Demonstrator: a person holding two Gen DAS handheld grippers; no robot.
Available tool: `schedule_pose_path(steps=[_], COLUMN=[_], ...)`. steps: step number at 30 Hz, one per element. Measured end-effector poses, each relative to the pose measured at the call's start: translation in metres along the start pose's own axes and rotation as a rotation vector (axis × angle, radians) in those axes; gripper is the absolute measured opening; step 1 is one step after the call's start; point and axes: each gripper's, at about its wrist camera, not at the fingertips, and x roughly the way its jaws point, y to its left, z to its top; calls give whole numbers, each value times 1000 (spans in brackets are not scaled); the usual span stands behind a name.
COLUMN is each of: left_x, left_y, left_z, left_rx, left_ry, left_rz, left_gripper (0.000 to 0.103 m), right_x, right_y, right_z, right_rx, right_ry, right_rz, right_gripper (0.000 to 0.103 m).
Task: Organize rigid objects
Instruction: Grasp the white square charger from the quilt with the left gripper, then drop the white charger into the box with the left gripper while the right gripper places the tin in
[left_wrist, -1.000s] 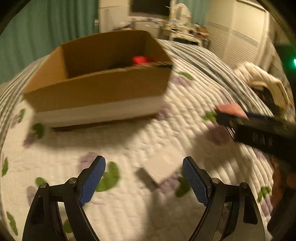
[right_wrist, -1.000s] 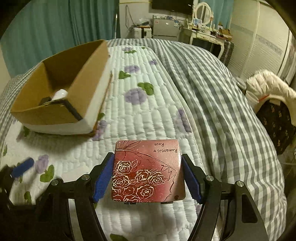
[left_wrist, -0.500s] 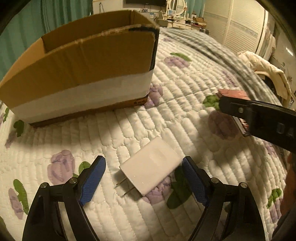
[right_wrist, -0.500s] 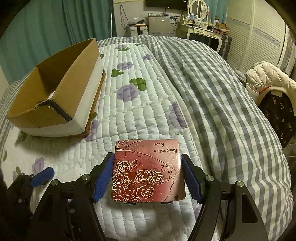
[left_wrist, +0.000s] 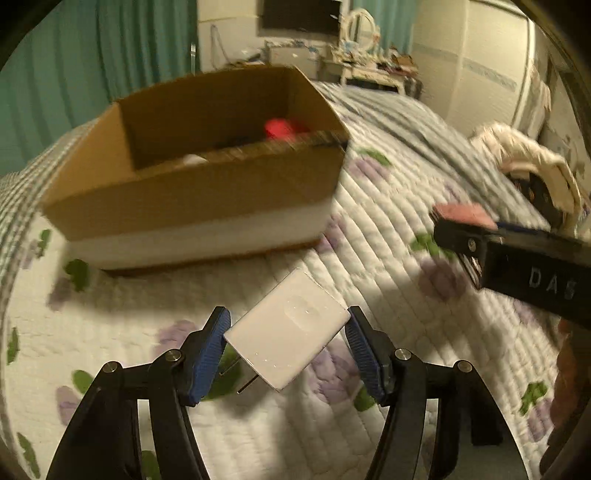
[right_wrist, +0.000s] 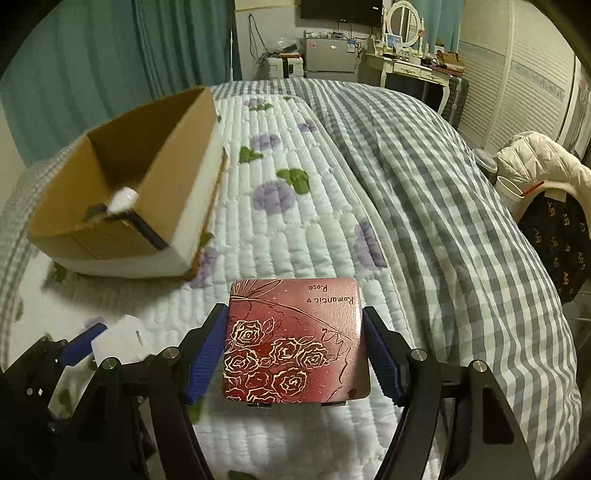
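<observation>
Left gripper (left_wrist: 288, 345): we have both blue pads pressed onto the white charger (left_wrist: 287, 332), pinching it at opposite corners. It sits turned diagonally between the fingers, flat face up, and its two prongs poke out toward the lower left, just above the quilt (left_wrist: 388, 258). Whether the charger is off the quilt or resting on it, we cannot tell.

Right gripper (right_wrist: 295, 350): we are clamped on the red tin (right_wrist: 295, 339), one pad on each side edge. The lid faces up and carries a white rose line drawing plus the text "Romantic Rose", which reads upside down in our view. The tin is level and above the quilt.

The box (left_wrist: 199, 166) is open-topped cardboard with a white band along its base. It sits on the quilt ahead of the left gripper and to the front-left of the right one. Inside it we see something red (left_wrist: 279, 128) near the far right corner, and something white (right_wrist: 123, 197) shows over the near wall in the right wrist view. Both are too blurred to identify.

The two grippers are side by side and close together. The right one shows at the right edge of the left view, with the tin's edge visible. A grey checked blanket (right_wrist: 443, 206) covers the bed to the right of the quilt.
</observation>
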Motion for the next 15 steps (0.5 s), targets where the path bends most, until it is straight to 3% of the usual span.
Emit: schedule_pose_path(steps=[7, 15], left_x=[-41, -77], left_y=[26, 71], left_z=[30, 69], left_rx=[-46, -87], left_ry=[-86, -163], left_rz=[84, 109], left_gripper=[65, 65], right_x=[-24, -48], right_y=[30, 60], right_z=[10, 29], right_rx=[-60, -107], right_ry=[-45, -100], right_rz=[13, 47], right_gripper=[71, 71])
